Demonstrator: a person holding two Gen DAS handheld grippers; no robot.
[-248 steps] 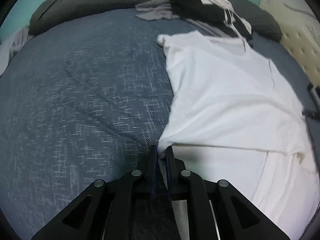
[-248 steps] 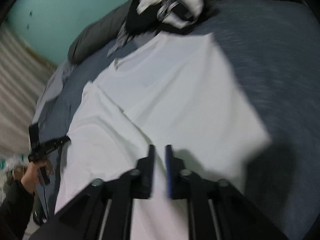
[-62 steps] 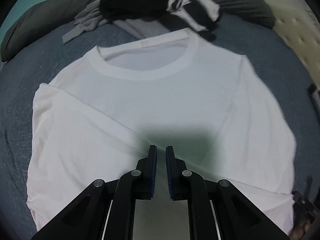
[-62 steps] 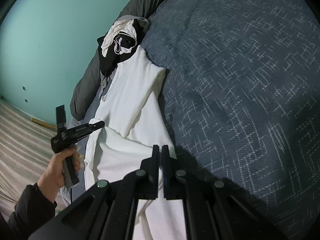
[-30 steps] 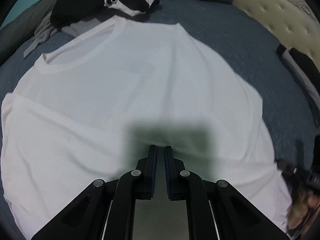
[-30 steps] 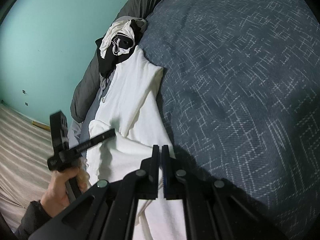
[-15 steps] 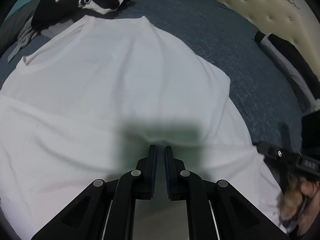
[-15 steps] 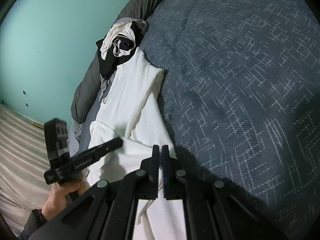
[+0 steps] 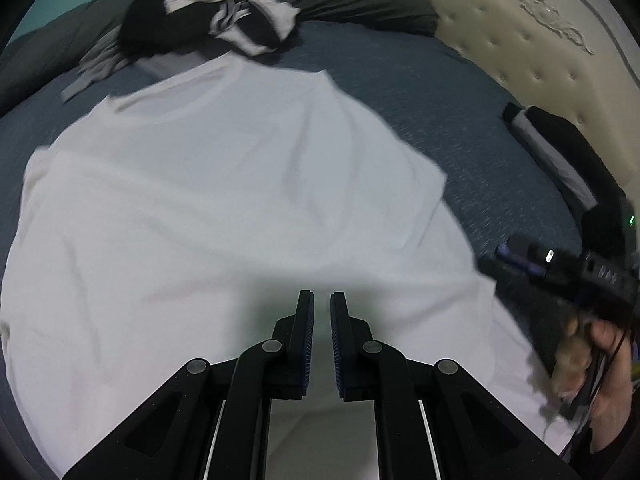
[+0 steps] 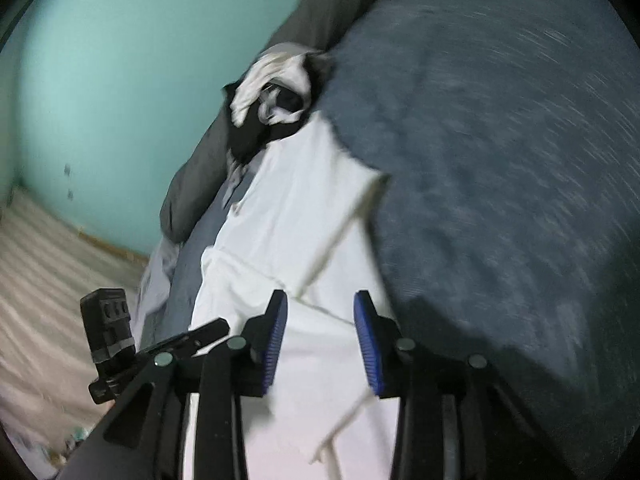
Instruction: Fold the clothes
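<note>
A white T-shirt (image 9: 240, 200) lies spread on the dark blue bedspread (image 9: 440, 92), its collar (image 9: 172, 108) at the far end. My left gripper (image 9: 322, 304) hovers low over the shirt's near part. Its jaws are shut to a narrow slit with nothing visible between them. My right gripper (image 10: 320, 320) stands open above the shirt's right side (image 10: 304, 240), where a folded edge runs toward it. No cloth is between its blue pads (image 10: 276, 328). A hand (image 9: 592, 356) holds the right tool at the shirt's right hem. The right wrist view is blurred.
A heap of black and white clothes (image 9: 224, 20) lies beyond the collar against a dark grey bolster (image 9: 360, 4). A dark garment (image 9: 560, 148) rests by the cream tufted headboard (image 9: 540, 52). Bare bedspread (image 10: 500, 160) lies right of the shirt. A teal wall (image 10: 140, 60) and floor are left.
My right gripper has gone from shut to open and shifted over the shirt's edge. The left gripper has kept its narrow slit while its view swung back toward the clothes heap.
</note>
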